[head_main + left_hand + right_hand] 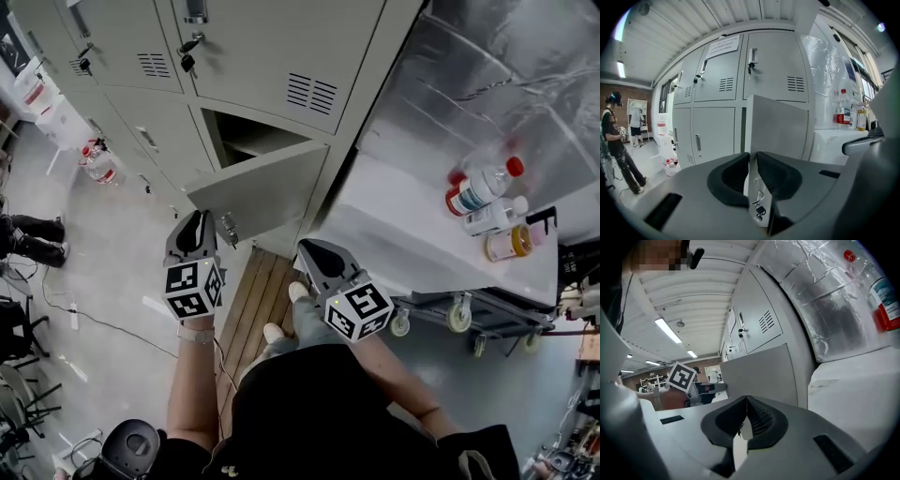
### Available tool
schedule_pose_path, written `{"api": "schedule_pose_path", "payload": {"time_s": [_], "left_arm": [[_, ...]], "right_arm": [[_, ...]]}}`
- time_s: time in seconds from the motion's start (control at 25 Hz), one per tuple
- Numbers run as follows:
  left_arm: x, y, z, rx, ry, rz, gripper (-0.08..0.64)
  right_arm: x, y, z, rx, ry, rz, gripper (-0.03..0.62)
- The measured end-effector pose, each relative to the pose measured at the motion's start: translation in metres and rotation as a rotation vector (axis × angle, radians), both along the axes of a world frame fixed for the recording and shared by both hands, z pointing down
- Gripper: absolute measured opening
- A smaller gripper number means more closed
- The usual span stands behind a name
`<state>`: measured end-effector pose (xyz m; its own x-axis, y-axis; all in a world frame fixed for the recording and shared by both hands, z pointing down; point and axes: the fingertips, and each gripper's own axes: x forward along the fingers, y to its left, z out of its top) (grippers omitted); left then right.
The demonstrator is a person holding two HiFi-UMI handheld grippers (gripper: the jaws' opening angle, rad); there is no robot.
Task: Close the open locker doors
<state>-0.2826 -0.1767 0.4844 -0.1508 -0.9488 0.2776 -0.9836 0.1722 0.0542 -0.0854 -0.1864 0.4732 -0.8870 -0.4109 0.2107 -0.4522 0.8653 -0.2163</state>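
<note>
Nearest, along the bottom of the head view: a dark top and two bare forearms reaching up the frame, with pale shoes (274,333) below them on wooden floor slats (253,300). Just above, left of centre: the left gripper (199,217), marker cube facing the camera, tip at the free edge of the open locker door (267,192). From the left gripper view: jaws set only a slim slot apart, that slot filled by the door's edge, pads against either face, the latch fitting showing just below them. Right of centre: the right gripper (307,248), tip just under the door's hinge-side corner in the frame, contact impossible to judge there. From the right gripper view: jaw tips together with nothing caught between them, the door panel standing ahead and apart. Next out: the door itself, mid-frame, swung partway out toward the viewer from a lower-row compartment (246,136), dark opening exposed behind its upper edge. Beyond and above: the grey locker bank (272,47), other doors flush, keys (187,54) hanging in an upper lock. At the right: a white-topped wheeled stand (394,211) hard beside the lockers, three bottles (483,187) grouped at its far end, foil-wrapped sheeting (506,84) behind. Far upper left: a cluster of floor bottles (98,167) by the locker bank. Farthest, at the left edge of the left gripper view: a standing person (614,136) in dark clothes.
</note>
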Motion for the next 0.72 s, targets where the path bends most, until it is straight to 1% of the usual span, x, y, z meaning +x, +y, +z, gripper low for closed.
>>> {"api": "schedule_pose_path", "payload": {"time_s": [0.16, 0.32, 0.6, 0.72], "left_arm": [[-0.017, -0.021, 0.0, 0.005, 0.028, -0.033, 0.072], [-0.032, -0.042, 0.0, 0.013, 0.037, -0.053, 0.071], [-0.048, -0.078, 0.0, 0.008, 0.031, -0.063, 0.069], [-0.049, -0.092, 0.002, 0.001, 0.037, -0.052, 0.069]], "right_arm": [[-0.017, -0.014, -0.001, 0.009, 0.015, -0.045, 0.029], [-0.034, -0.03, -0.005, 0.031, 0.018, -0.091, 0.029], [-0.048, -0.061, -0.01, 0.041, 0.018, -0.104, 0.029], [-0.052, -0.067, -0.012, 0.051, 0.017, -0.12, 0.03]]}}
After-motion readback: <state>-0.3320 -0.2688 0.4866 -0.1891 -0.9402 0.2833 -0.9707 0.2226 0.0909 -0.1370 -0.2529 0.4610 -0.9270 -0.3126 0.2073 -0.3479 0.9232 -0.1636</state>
